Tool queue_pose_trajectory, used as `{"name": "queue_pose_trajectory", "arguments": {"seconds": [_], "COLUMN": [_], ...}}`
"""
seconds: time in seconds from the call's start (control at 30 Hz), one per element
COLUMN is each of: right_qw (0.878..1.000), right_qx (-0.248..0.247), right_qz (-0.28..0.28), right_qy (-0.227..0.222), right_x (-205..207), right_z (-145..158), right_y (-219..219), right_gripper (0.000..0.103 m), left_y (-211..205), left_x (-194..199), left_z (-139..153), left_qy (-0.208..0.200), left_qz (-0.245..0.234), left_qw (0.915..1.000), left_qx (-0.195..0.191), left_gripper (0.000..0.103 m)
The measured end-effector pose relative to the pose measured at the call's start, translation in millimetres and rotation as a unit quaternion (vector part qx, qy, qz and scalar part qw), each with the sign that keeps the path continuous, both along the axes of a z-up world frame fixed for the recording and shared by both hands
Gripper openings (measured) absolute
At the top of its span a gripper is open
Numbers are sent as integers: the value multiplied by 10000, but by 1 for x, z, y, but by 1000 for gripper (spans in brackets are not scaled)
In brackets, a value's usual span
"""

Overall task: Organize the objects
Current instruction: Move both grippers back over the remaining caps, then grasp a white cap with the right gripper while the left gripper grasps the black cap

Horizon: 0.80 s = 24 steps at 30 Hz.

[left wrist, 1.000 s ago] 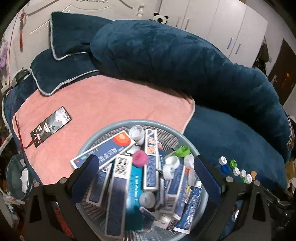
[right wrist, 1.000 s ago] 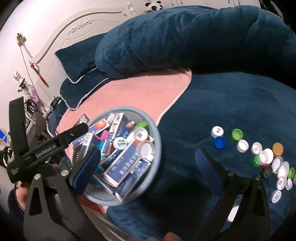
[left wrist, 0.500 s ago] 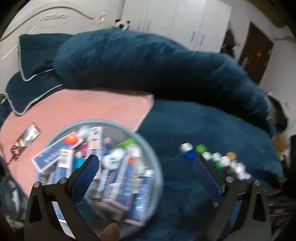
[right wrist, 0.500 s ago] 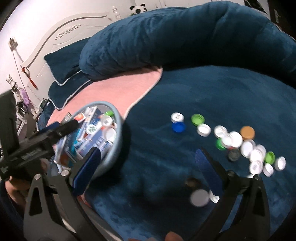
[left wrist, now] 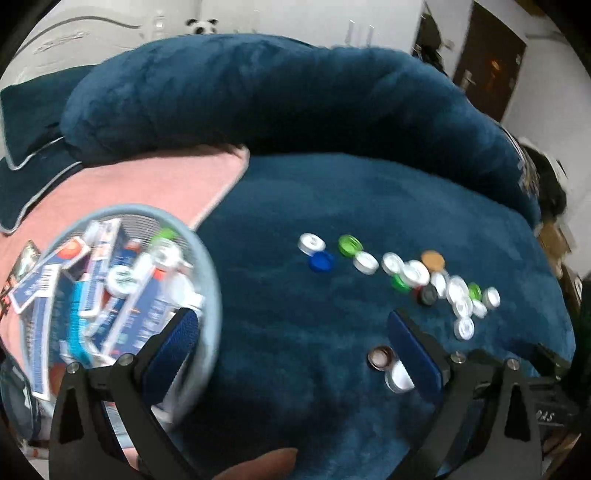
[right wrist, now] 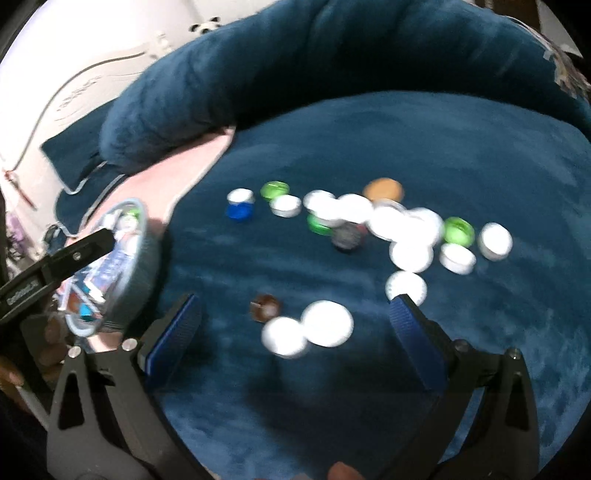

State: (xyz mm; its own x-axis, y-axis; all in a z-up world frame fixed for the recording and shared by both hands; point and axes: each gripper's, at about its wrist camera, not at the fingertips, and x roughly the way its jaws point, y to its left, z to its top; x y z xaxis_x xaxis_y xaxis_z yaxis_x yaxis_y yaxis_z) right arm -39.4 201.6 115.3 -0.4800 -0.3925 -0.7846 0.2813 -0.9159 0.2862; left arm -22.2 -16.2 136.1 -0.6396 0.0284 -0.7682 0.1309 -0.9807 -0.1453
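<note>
Here, both grippers hover over the dark blue plush bedspread. The left gripper has its fingers wide apart, empty, as does the right gripper. Scattered plastic bottle caps lie ahead; the round grey mesh basket of boxes and tubes sits to their left on the pink towel.

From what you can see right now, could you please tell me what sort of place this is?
Most likely a bedroom in a home. The work surface is a bed covered in a dark blue plush blanket, with matching pillows against a white carved headboard, and wardrobe doors behind.
</note>
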Motion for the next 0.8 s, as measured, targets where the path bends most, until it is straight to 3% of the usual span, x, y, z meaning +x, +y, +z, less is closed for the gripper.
{"name": "queue_pose_trajectory", "arguments": {"seconds": [0.13,0.3,0.5,0.7,0.8], "right_qw": [9995,9971,9928,9907,9903], "right_qx": [91,353,549,839,988], "right_qz": [-274,-667,-1046,-1071,-977], "right_qy": [-98,-135,-182,-67,45], "right_x": [3,2,-6,-19,-28], "right_z": [-15,-27,-37,-44,-47], "right_y": [23,47,69,67,57], "right_gripper": [103,103,103,103,103], "left_y": [21,43,65,67,65], "left_x": [-5,-12,-17,-28,-32], "left_z": [-15,-34,-42,-50,-54], "left_qy": [-168,-458,-533,-657,-710], "left_qz": [-247,-377,-726,-917,-821], "left_qw": [9995,9974,9936,9934,9940], "left_qx": [-46,-405,-688,-193,-152], "left_gripper": [102,102,102,102,102]}}
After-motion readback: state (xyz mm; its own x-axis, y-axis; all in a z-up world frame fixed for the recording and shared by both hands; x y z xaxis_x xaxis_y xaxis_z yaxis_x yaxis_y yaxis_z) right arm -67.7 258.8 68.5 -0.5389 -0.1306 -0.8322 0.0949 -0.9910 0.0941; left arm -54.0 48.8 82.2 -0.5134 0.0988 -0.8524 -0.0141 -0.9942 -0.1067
